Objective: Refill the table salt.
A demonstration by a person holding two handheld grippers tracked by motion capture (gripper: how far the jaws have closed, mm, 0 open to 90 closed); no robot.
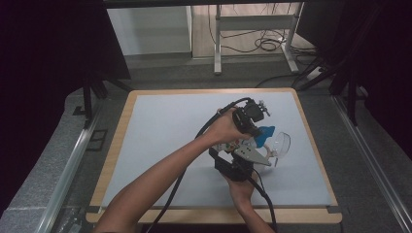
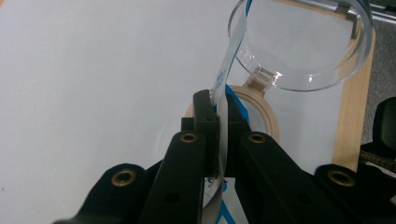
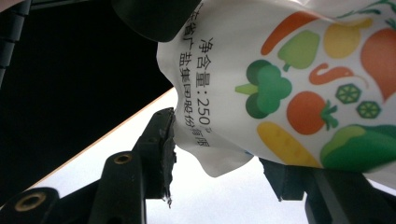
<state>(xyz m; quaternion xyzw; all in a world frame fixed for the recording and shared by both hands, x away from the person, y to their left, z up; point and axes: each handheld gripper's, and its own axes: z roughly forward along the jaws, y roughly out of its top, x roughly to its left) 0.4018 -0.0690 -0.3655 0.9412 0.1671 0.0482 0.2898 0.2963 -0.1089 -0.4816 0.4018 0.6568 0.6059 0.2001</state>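
Vegetable-printed pouch [image 3: 299,88] beside clear bowl [image 2: 303,44]

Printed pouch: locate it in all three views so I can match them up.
High view: the printed pouch is right of centre, between the two hands, with a blue part showing.
Left gripper view: the printed pouch stands edge-on at centre, pinched between the jaws.
Right gripper view: the printed pouch is at upper right, vegetable print facing the camera.
Shared landmark: the white mat.

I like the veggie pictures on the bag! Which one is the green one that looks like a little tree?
The broccoli, left of the red tomato on the bag; it alone has a bumpy dark-green top on a pale stalk.
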